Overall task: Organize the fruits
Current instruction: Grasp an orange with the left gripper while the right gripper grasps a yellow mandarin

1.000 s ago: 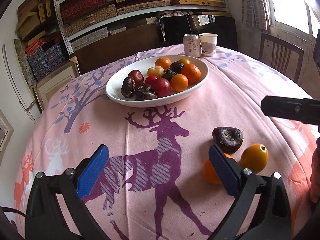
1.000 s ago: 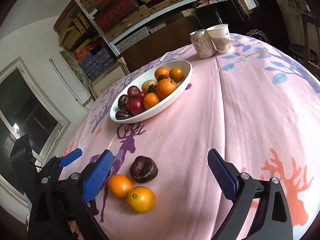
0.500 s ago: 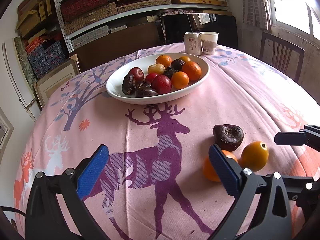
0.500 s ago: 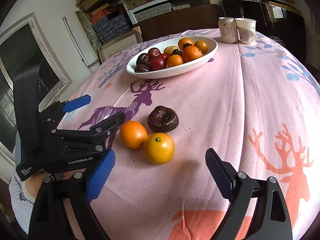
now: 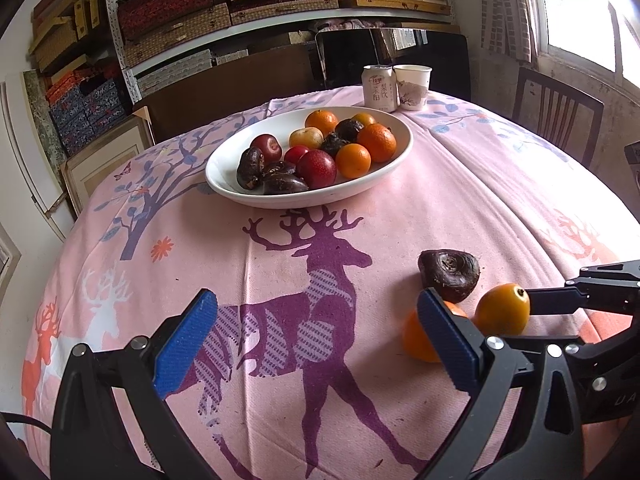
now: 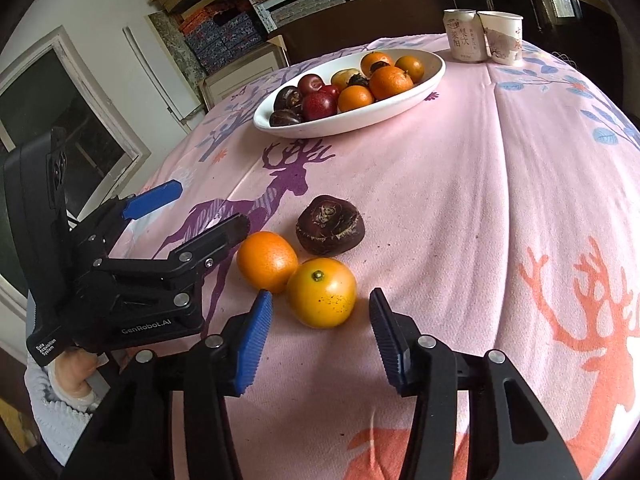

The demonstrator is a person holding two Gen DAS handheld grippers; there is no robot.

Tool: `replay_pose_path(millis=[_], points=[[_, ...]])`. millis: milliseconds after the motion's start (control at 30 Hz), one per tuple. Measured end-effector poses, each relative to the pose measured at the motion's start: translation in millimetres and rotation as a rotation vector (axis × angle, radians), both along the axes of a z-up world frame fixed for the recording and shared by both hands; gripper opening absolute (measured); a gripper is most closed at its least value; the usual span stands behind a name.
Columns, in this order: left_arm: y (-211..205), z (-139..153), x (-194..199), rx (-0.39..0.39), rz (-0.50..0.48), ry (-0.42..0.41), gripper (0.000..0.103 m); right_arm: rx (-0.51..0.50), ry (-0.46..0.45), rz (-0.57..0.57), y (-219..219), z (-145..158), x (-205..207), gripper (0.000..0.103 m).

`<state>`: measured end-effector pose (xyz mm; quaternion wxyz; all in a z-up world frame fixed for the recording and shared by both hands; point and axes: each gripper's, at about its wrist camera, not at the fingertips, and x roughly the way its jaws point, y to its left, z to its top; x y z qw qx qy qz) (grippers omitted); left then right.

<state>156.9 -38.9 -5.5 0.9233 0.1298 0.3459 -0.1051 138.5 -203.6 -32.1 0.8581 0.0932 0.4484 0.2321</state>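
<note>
Three loose fruits lie on the pink tablecloth: a yellow-orange one [image 6: 321, 292] [image 5: 502, 309], an orange [image 6: 267, 261] [image 5: 418, 337] touching it, and a dark brown fruit [image 6: 330, 225] [image 5: 449, 274] behind them. My right gripper [image 6: 320, 344] is open, its blue pads just short of the yellow-orange fruit on either side. My left gripper [image 5: 316, 344] is open and empty, its right pad in front of the orange; it also shows in the right wrist view [image 6: 188, 208]. A white oval bowl [image 5: 224, 184] [image 6: 434, 76] holds several oranges, red and dark fruits.
A drink can [image 5: 378, 87] [image 6: 463, 40] and a paper cup [image 5: 413, 86] [image 6: 503, 37] stand behind the bowl at the table's far edge. A wooden chair [image 5: 556, 112] is at the right. Shelves of boxes [image 5: 240, 4] line the back wall.
My right gripper has swung down and in toward the loose fruits and narrowed its opening around the yellow-orange one. My left gripper has barely moved.
</note>
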Motion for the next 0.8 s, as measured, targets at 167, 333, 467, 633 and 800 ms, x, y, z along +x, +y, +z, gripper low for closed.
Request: replay_pose_path(millis=[167, 333, 467, 633, 800], points=[[4, 0, -1, -0.035, -0.010, 0.019, 0.098, 0.048, -0.010, 0.019, -4, 2, -2, 0.036], [-9, -2, -12, -0.054, -0.110, 0.041, 0.098, 0.148, -0.013, -0.079, -34, 3, -2, 0.036], [-24, -12, -10, 0.013, -0.143, 0.074, 0.099, 0.157, -0.009, -0.085, -36, 2, 0, 0.036], [-23, -19, -2, -0.001, -0.137, 0.122, 0.098, 0.155, -0.001, -0.090, -36, 0, 1, 0.036], [-27, -18, -5, 0.011, -0.151, 0.108, 0.088, 0.151, 0.007, -0.093, -35, -2, 2, 0.036]])
